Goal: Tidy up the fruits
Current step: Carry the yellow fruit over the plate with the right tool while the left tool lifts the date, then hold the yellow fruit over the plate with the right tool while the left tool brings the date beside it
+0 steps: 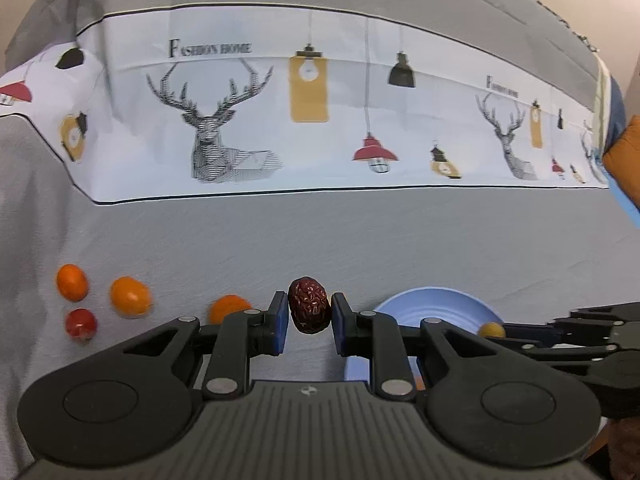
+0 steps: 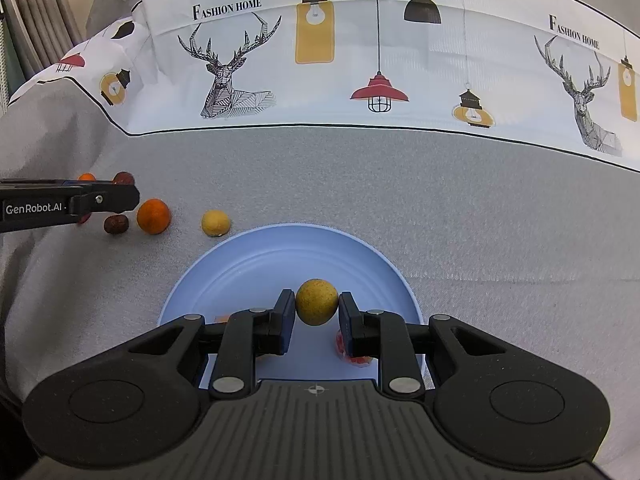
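My left gripper [image 1: 309, 318] is shut on a dark red wrinkled date [image 1: 310, 308], held above the grey cloth. To its left, three orange fruits [image 1: 131, 296] and a red cherry tomato [image 1: 81, 323] lie on the cloth. My right gripper [image 2: 317, 312] is shut on a round yellow fruit [image 2: 317, 300] over the light blue plate [image 2: 260, 260]. Under its fingers, a red fruit piece [image 2: 354, 354] and an orange bit lie in the plate. In the right wrist view the left gripper [image 2: 116, 196] comes in from the left edge.
On the cloth left of the plate sit an orange fruit [image 2: 153, 216], a yellow fruit [image 2: 216, 223] and another date [image 2: 116, 224]. A white printed band with deer and lamps [image 2: 320, 60] crosses the cloth beyond. An orange cushion [image 1: 624, 152] is at the right edge.
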Available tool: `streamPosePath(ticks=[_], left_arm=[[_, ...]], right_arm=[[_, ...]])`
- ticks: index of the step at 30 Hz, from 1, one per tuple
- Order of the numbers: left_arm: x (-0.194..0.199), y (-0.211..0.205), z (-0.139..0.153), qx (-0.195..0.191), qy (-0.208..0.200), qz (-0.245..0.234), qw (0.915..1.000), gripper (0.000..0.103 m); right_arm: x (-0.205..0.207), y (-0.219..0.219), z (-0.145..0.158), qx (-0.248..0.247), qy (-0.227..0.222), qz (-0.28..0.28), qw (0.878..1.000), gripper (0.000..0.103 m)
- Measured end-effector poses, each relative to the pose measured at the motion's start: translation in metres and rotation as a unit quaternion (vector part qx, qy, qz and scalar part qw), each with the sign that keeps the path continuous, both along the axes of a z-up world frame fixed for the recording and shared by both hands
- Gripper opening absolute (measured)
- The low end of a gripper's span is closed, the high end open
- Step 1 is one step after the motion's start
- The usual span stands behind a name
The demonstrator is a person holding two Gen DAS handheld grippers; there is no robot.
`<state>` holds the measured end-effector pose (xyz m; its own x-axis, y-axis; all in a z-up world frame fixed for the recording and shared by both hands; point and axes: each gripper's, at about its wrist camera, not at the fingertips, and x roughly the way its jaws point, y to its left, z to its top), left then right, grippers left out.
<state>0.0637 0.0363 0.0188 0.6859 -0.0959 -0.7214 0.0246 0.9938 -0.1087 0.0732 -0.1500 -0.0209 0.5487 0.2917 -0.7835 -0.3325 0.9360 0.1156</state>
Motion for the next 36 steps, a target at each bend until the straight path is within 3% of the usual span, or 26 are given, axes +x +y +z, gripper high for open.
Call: streamPosePath(ticks=[13, 36], left_arm=[[-0.006, -0.038, -0.008, 0.008, -0.012, -0.056, 0.9983, 0.025], [-0.009, -0.047, -0.005, 0.001, -0.028, -0.079, 0.9965, 0.025]], right_arm=[[0.0, 0.004, 0.0, -0.01, -0.003, 0.001, 1.0, 0.025], [-0.001, 0.005, 0.0, -0.013, -0.003, 0.0, 1.0, 0.025]])
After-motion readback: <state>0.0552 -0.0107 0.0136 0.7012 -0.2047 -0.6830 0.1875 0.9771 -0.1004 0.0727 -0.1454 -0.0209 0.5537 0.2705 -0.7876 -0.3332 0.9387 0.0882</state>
